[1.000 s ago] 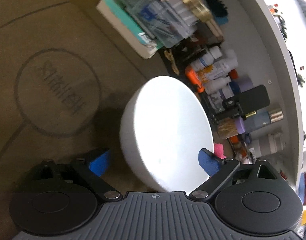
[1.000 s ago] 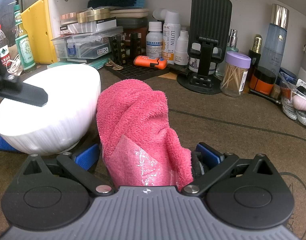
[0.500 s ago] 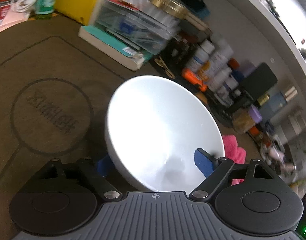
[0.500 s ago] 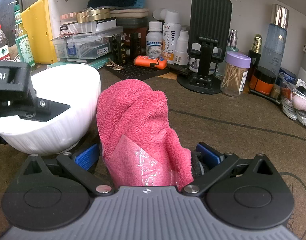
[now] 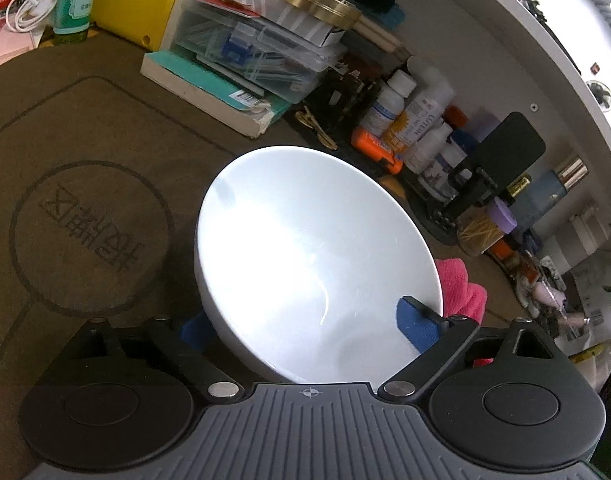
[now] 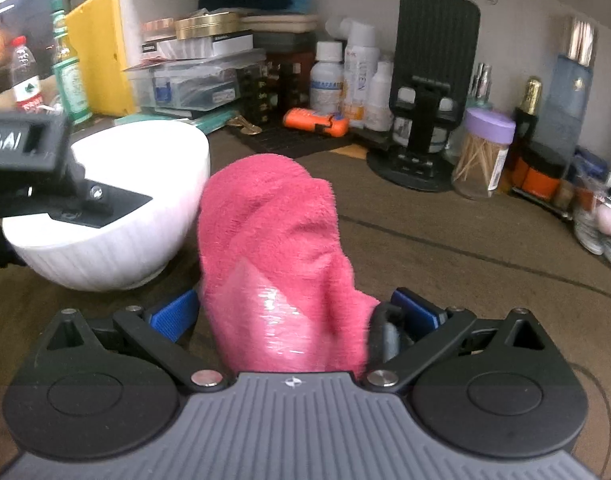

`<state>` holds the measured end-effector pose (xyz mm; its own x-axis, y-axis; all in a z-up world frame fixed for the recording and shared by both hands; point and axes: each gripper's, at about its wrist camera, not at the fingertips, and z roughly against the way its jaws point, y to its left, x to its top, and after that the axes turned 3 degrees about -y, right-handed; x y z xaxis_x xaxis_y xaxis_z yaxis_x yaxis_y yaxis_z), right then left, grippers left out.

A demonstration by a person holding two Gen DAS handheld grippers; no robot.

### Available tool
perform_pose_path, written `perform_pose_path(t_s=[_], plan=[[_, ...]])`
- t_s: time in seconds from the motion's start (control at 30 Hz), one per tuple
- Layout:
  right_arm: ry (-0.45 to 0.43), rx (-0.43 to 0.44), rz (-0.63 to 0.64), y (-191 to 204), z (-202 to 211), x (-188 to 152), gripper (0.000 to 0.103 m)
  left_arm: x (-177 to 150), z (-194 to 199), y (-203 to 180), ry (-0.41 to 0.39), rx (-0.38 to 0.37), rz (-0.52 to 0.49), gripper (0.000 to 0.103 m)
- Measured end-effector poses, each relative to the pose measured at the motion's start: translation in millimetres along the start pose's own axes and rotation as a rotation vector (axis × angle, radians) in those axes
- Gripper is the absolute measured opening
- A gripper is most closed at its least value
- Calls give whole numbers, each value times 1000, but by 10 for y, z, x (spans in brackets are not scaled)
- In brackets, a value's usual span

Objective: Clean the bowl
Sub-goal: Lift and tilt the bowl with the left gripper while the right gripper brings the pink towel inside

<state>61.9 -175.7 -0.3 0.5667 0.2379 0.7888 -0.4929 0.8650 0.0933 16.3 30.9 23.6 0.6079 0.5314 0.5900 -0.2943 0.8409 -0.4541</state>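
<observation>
Between left claw pads, white bowl

Your left wrist view is sharp but glare whitens the inside of the glossy white ceramic bowl, and its upper right corner is blown out. Your right wrist view is dimmer, softly blurred, with edges bent by the fisheye.

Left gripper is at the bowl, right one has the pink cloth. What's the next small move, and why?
Probably bring the right gripper, shut on the pink cloth, over the rim into the white bowl. The cloth sits just beside the bowl, and the left gripper straddles its near wall.
</observation>
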Motion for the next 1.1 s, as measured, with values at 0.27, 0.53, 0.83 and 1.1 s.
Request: perform_pose_path(t_s=[0.27, 0.53, 0.83, 1.1], plan=[[-74, -30, 69, 3, 88, -58, 39, -41, 10, 42, -56, 69, -44, 27], [-109, -69, 103, 31, 168, -78, 39, -295, 155, -118, -216, 102, -345, 18], [-187, 11, 116, -120, 883, -304, 40, -1035, 394, -471, -435, 217, -776, 18], [-10, 503, -33, -104, 1020, -342, 44, -1081, 447, -579, -430, 223, -880, 18]])
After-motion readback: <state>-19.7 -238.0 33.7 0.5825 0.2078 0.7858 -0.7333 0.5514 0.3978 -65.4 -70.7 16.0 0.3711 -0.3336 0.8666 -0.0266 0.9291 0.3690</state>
